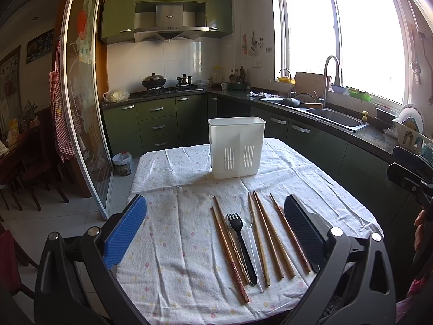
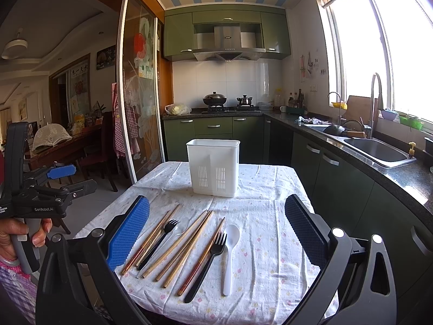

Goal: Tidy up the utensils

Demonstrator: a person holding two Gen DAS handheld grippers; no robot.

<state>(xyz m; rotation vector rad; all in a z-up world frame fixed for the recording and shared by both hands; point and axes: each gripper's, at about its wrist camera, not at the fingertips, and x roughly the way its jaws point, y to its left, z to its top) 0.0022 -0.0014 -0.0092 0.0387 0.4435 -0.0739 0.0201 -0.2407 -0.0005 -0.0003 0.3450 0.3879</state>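
Observation:
A white slotted utensil holder stands upright at the far end of the cloth-covered table. Near the front edge lie several wooden chopsticks, a black fork, a clear spoon, a second black fork and a white spoon. My left gripper is open and empty above the utensils. My right gripper is open and empty above them too. The left gripper also shows at the left of the right wrist view.
Green kitchen cabinets and a dark counter with a sink run along the right. A stove with pots is at the back. A glass sliding door and dining furniture stand to the left.

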